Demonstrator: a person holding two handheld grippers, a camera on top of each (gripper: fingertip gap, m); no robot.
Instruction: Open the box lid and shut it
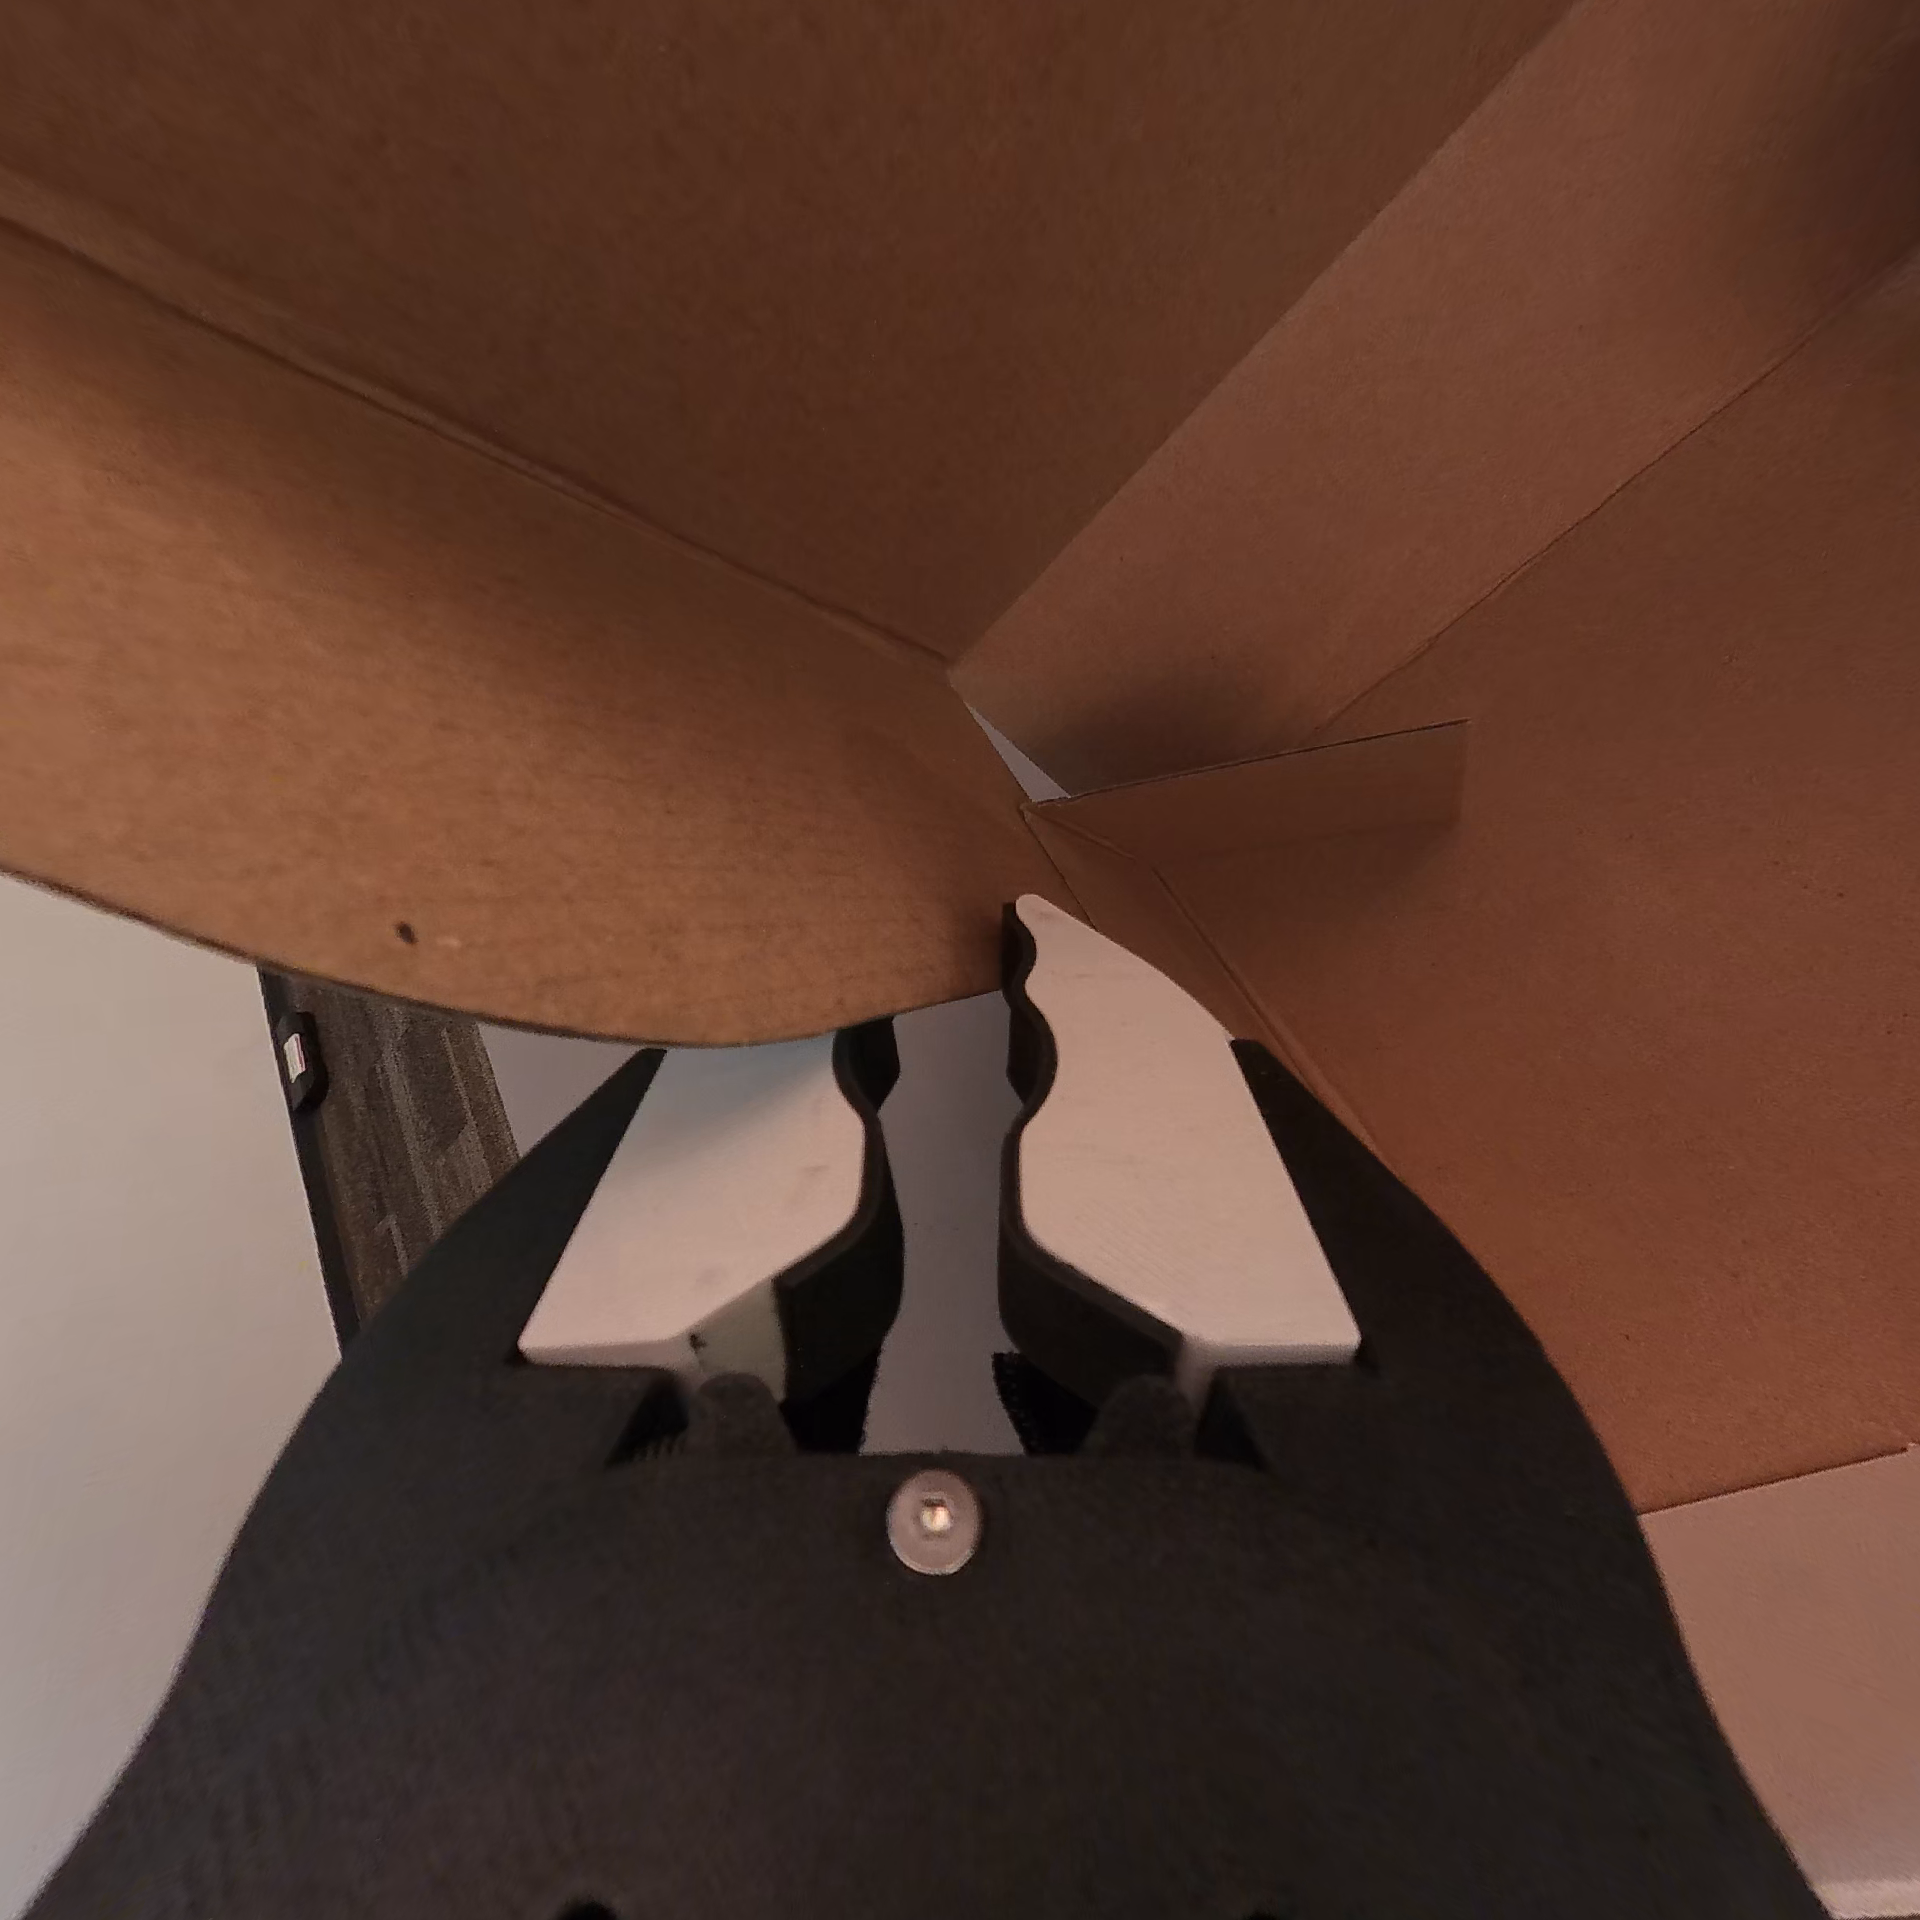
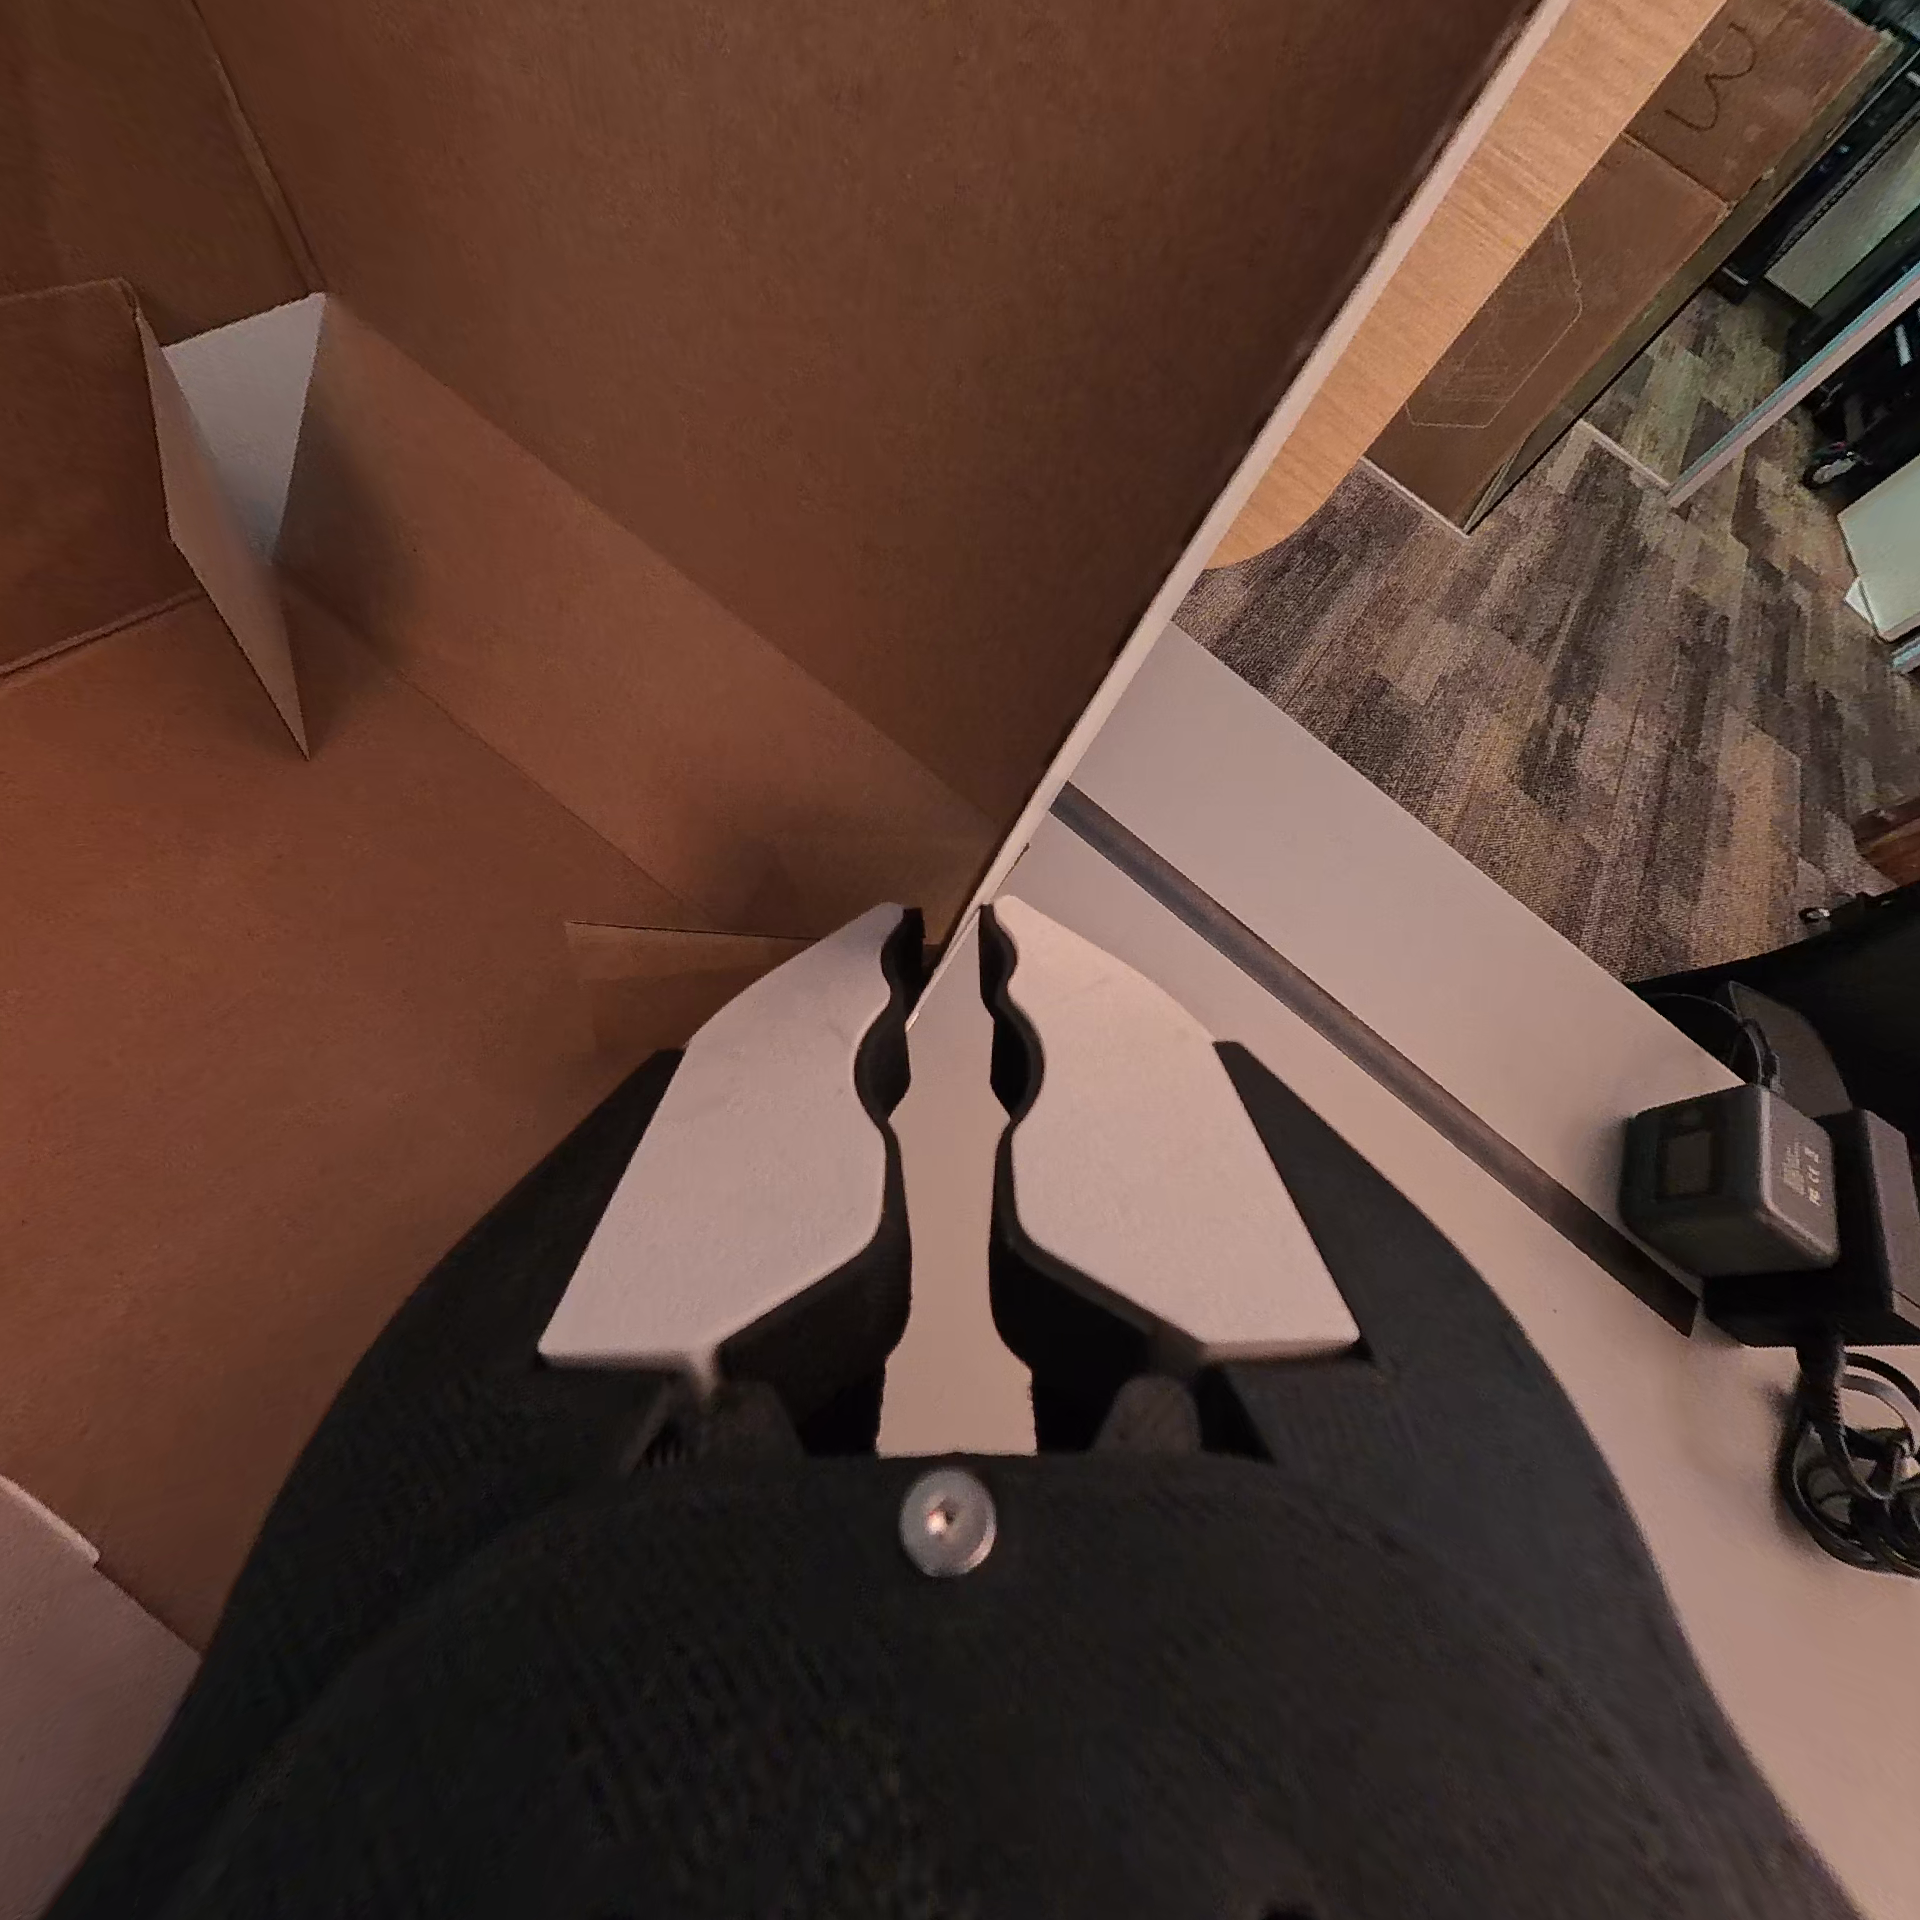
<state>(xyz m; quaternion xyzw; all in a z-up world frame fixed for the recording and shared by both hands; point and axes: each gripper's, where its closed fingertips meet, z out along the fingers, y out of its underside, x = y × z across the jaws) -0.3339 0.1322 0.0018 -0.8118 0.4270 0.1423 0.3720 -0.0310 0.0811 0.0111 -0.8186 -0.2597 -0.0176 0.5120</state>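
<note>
Box: a large brown cardboard box [image 2: 208, 1039] with a white outer face, standing open on the white bench [image 2: 1299, 935]; its brown inside fills most of both wrist views; a small folded corner tab [image 2: 239, 499], white on one side, stands up inside the box, to the far left of the lid's edge in the right wrist view.
Lid: the broad brown cardboard lid flap [image 2: 831, 364] is raised and tilted over the box; its thin white edge runs as a slanted line from top right down toward the right gripper; in the left wrist view a curved front flap of the lid [image 1: 468, 779] hangs over the left gripper's tips, and the crease joining it to the lid panel runs diagonally above.
Right gripper: the black and white two-finger gripper [image 2: 951, 925] straddles the lid's white edge; the edge passes between the jaws and lies against the left pad, with a slim gap on the other side; jaws nearly together around the lid, a firm pinch not certain.
Left gripper: the black and white two-finger gripper [image 1: 940, 987] sits just under the curved flap, beside the box's near corner [image 1: 1039, 810]; one fingertip is hidden behind the flap; jaws spread a little, with bare bench showing between them.
Bench, right of the lid: a small dark grey camera-like block [image 2: 1725, 1184] with a coiled black cable [image 2: 1849, 1455] lies near the bench edge.
Beyond the bench: patterned grey carpet floor [image 2: 1558, 675]; another brown cardboard box [image 2: 1538, 281] stands on it.
</note>
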